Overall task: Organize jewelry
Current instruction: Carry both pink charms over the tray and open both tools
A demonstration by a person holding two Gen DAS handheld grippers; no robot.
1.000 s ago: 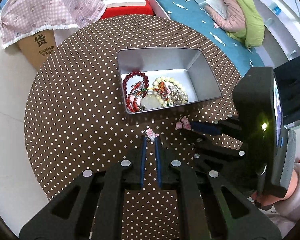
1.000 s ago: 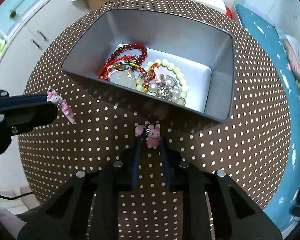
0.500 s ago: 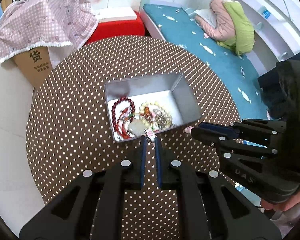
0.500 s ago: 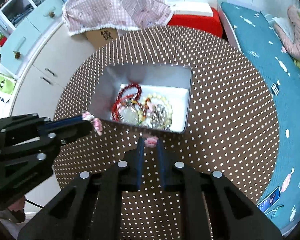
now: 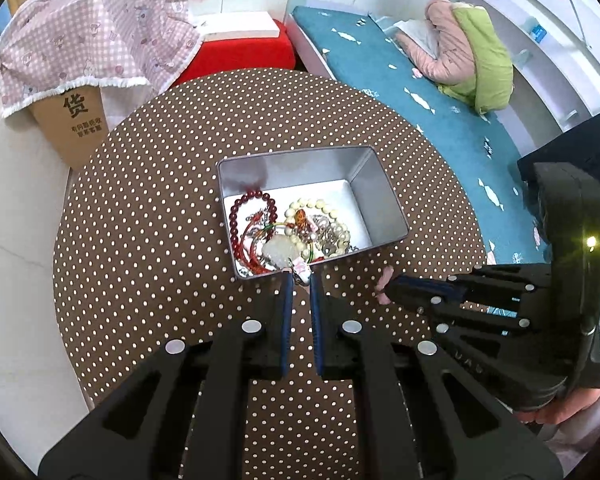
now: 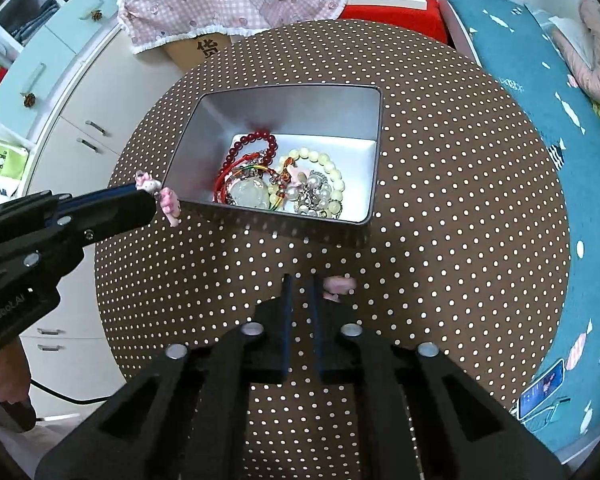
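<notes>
A silver tin (image 5: 384,196) (image 6: 364,128) on the round polka-dot table holds red beads (image 5: 236,216), cream beads (image 6: 320,158) and other jewelry. My left gripper (image 5: 301,276) (image 6: 156,194) is shut on a small pink charm (image 5: 301,269) (image 6: 168,202) and holds it at the tin's near-left rim. My right gripper (image 6: 300,278) (image 5: 384,286) is shut on another pink charm (image 6: 338,286) (image 5: 383,280), which sticks out to the right of its tips, above the table in front of the tin.
The brown dotted table (image 5: 140,220) ends near a cardboard box under a pink cloth (image 5: 80,52), white cabinets (image 6: 60,128) on the left and a teal bed (image 5: 420,92) on the right. A phone (image 6: 540,394) lies on the bed edge.
Both grippers have lifted from the table with their charms and pulled back from the tin. The left charm now hangs at the tin's rim.
</notes>
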